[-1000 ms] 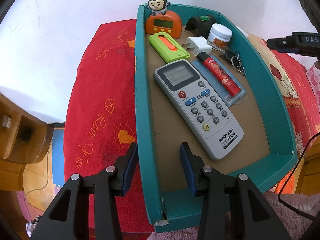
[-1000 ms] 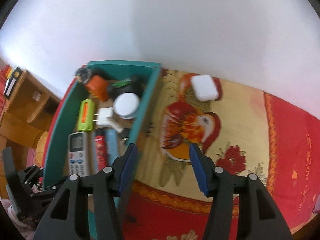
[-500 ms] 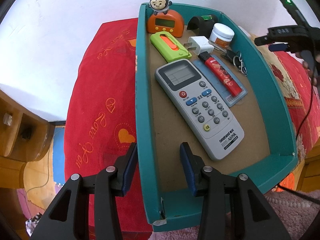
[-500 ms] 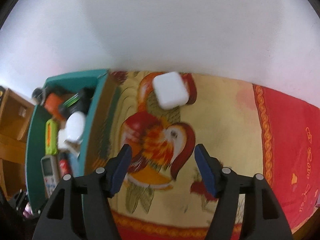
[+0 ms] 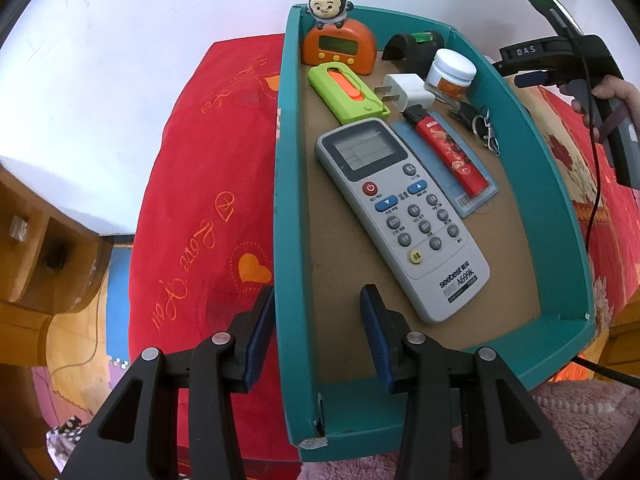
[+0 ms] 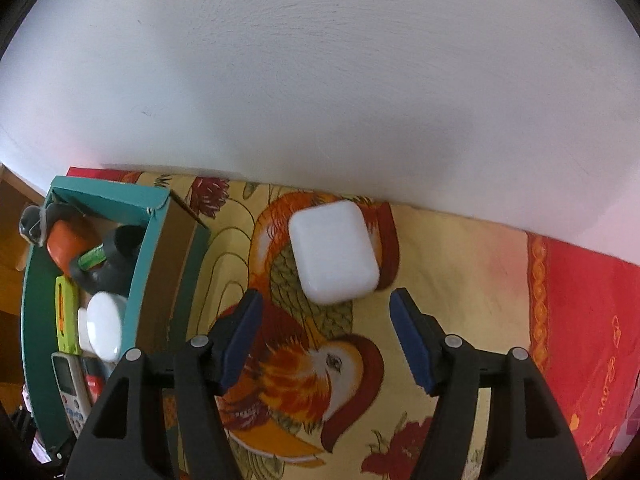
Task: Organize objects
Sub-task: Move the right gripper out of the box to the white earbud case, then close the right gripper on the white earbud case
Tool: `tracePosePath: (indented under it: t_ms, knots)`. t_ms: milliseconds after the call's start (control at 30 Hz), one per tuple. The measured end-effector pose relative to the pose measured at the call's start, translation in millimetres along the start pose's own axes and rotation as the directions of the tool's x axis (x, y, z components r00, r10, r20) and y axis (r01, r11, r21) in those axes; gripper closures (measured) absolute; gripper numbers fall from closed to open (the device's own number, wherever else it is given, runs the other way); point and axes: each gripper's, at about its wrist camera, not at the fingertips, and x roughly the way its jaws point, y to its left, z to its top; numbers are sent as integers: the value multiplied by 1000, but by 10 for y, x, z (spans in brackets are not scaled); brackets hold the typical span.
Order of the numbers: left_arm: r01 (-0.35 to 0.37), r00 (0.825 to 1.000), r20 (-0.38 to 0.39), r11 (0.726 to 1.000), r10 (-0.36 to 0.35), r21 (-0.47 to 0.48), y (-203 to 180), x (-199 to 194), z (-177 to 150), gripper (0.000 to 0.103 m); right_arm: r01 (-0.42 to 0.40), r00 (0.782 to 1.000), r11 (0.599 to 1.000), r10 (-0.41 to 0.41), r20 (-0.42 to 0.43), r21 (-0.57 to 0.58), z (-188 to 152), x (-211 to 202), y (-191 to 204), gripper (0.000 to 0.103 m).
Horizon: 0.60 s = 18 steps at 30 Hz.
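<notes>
A teal box (image 5: 286, 208) lies on the red and yellow cloth. It holds a grey remote (image 5: 400, 216), a red lighter (image 5: 448, 152), a green cutter (image 5: 346, 94), a white plug (image 5: 408, 90), a white jar (image 5: 450, 70), keys (image 5: 480, 120) and an orange monkey clock (image 5: 338, 42). My left gripper (image 5: 318, 320) is open, its fingers straddling the box's left wall near the front corner. A white case (image 6: 334, 252) lies on the rooster cloth outside the box (image 6: 140, 256). My right gripper (image 6: 326, 328) is open just short of it.
The white wall runs close behind the box and case. Wooden furniture (image 5: 36, 256) stands at the left. A pink fluffy fabric (image 5: 580, 420) lies at the front. The right gripper's body and hand show in the left wrist view (image 5: 592, 80).
My right gripper has swung right, away from the box, and come toward the white case, which now lies just ahead of its open fingers. My left gripper has stayed on the box wall.
</notes>
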Motion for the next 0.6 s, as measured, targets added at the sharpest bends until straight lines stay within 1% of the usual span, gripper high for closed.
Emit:
tracePosePath:
  t_ms: [267, 600]
  knots:
    - [-3, 1000, -1, 1000, 3, -9, -14, -11, -6, 59, -3, 1000, 999, 3, -7, -45, 50, 108, 5, 37]
    - [-3, 1000, -2, 1000, 3, -8, -12, -3, 7, 59, -24, 1000, 999, 23, -6, -39, 31, 120, -73, 36]
